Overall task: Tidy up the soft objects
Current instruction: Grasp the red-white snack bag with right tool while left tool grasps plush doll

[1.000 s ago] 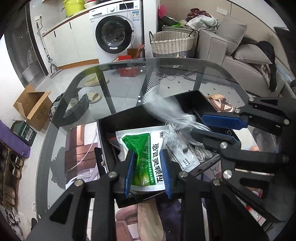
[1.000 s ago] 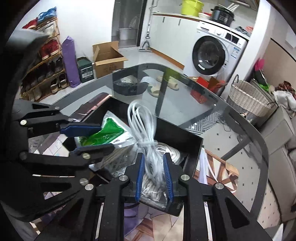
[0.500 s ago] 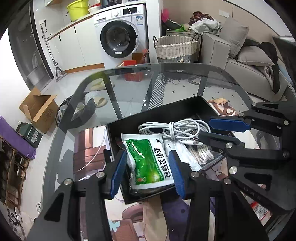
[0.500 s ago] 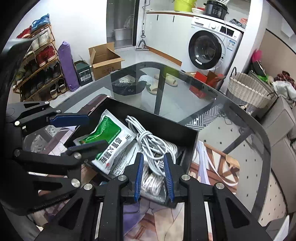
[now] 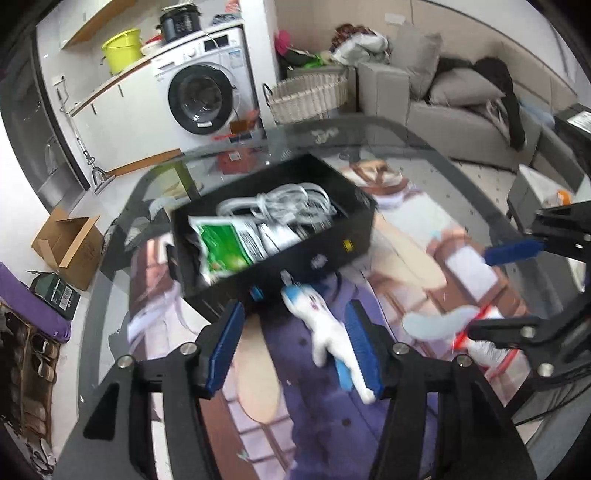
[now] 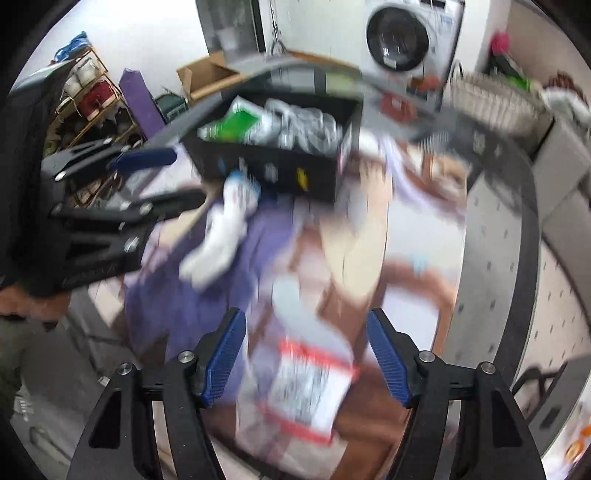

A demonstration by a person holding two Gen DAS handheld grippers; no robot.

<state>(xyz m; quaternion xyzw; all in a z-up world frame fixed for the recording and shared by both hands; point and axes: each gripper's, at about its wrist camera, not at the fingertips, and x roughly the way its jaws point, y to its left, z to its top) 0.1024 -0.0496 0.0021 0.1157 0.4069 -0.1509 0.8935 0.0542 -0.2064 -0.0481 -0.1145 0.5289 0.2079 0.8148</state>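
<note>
Both grippers withdrawn from black rectangular storage box (image 5: 325, 254); green-and-white sachet (image 5: 221, 247) left inside.
Left gripper (image 5: 295, 347): jaws wide, straddling white-and-blue plush toy (image 5: 325, 332). Right gripper (image 6: 306, 362): jaws wide, above red-bordered white packet (image 6: 310, 391), empty.

From my glass tabletop (image 5: 461, 192) I look out at the washing machine (image 5: 203, 88) against the white wall. A yellow bucket (image 5: 122, 50) and a dark cooker (image 5: 177, 22) sit on the counter beside and above it. Right of the machine stands a wicker basket (image 5: 306, 96), then a grey sofa (image 5: 461, 110) with cushions. Left of the machine, on the pale floor, lies an open cardboard box (image 5: 68, 245). A shoe rack (image 6: 88, 107) stands farther left.
</note>
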